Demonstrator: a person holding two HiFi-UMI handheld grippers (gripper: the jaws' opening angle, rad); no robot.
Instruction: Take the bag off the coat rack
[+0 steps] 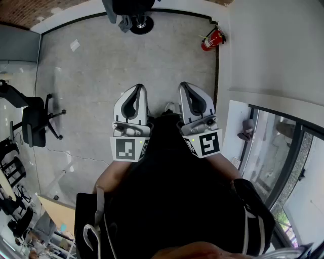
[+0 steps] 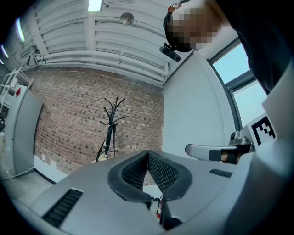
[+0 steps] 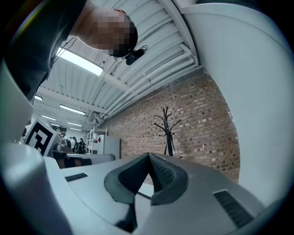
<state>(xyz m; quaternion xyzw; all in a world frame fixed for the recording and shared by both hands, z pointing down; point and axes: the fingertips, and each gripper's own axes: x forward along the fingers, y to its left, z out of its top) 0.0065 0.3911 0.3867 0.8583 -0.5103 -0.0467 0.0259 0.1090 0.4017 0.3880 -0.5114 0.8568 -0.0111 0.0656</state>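
Note:
A black coat rack [image 2: 110,128] stands far off against the brick wall; in the right gripper view the coat rack [image 3: 168,131] is just as distant. A thin strap runs down it to a pale shape [image 2: 100,158] near its foot, too small to tell as the bag. From above, the rack's round base [image 1: 141,24] and a dark mass [image 1: 126,7] on it show at the top edge. My left gripper [image 1: 137,87] and right gripper [image 1: 184,85] are held side by side close to my body, both shut with nothing between the pads.
A red fire extinguisher [image 1: 212,39] leans in the far right corner by the white wall. A black office chair [image 1: 35,121] stands at the left. Grey concrete floor [image 1: 101,66] lies between me and the rack. A glass partition [image 1: 283,152] runs along the right.

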